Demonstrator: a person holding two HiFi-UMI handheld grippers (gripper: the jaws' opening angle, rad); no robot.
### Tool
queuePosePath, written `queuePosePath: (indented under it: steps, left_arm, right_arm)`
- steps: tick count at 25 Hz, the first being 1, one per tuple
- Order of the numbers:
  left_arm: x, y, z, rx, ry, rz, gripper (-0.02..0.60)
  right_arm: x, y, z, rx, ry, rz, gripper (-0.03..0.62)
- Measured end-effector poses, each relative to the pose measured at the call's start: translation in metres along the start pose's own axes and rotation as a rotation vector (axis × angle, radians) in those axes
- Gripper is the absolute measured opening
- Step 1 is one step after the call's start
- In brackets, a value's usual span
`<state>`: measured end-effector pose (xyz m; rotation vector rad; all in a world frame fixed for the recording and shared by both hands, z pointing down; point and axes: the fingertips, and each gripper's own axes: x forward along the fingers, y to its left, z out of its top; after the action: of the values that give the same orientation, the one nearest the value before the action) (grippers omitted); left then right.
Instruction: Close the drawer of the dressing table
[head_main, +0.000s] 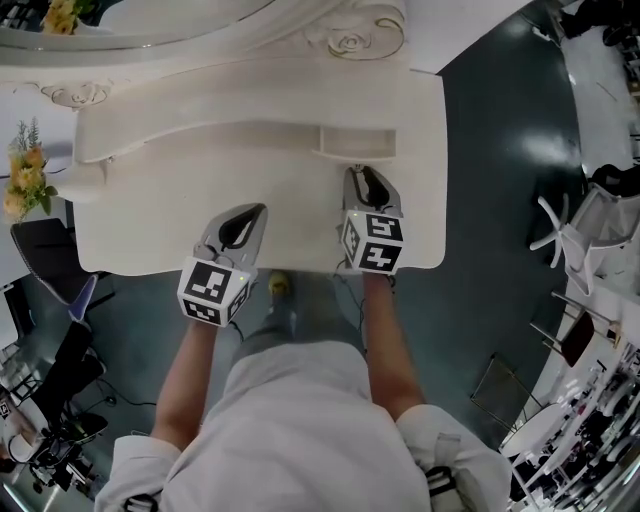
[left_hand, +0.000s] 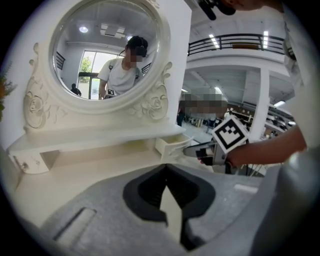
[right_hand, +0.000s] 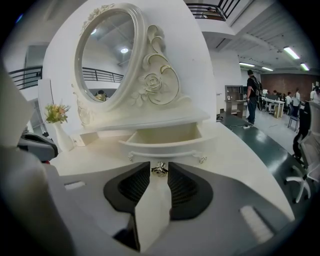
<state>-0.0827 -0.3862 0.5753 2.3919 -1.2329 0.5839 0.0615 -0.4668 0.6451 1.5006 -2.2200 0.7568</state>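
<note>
The white dressing table (head_main: 150, 230) has a small drawer (head_main: 357, 142) pulled open under its shelf. In the right gripper view the drawer (right_hand: 165, 136) shows an empty inside, and its metal knob (right_hand: 159, 169) sits between my right gripper's (right_hand: 159, 168) jaw tips, which are shut on it. From the head view the right gripper (head_main: 365, 172) points straight at the drawer front. My left gripper (head_main: 250, 210) hovers over the tabletop to the left, shut and holding nothing. The left gripper view shows its jaws (left_hand: 165, 169) meeting, with the drawer (left_hand: 172, 146) and right gripper (left_hand: 195, 150) off to the right.
An oval mirror (left_hand: 107, 50) stands behind the shelf. A vase of flowers (head_main: 25, 180) sits at the table's left end. A black chair (head_main: 45, 250) is at the left, white chairs (head_main: 570, 225) at the right. The table's front edge (head_main: 300, 270) is by my body.
</note>
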Motion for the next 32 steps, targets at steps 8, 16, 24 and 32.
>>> queuePosePath:
  steps: [8, 16, 24, 32]
  left_arm:
    - [0.005, -0.002, -0.001, 0.002, 0.009, -0.005, 0.0]
    - [0.009, 0.002, -0.001, -0.012, 0.013, 0.001, 0.0]
    - [0.015, 0.008, 0.001, -0.02, 0.01, 0.004, 0.0]
    - [0.022, 0.021, 0.01, -0.023, -0.005, 0.025, 0.0]
  right_arm:
    - [0.01, -0.004, -0.003, 0.016, 0.007, -0.01, 0.098]
    - [0.018, -0.011, 0.005, 0.01, 0.006, -0.03, 0.097]
    - [0.03, -0.013, 0.013, -0.029, 0.0, -0.025, 0.098]
    - [0.042, -0.015, 0.021, -0.043, 0.002, -0.012, 0.098]
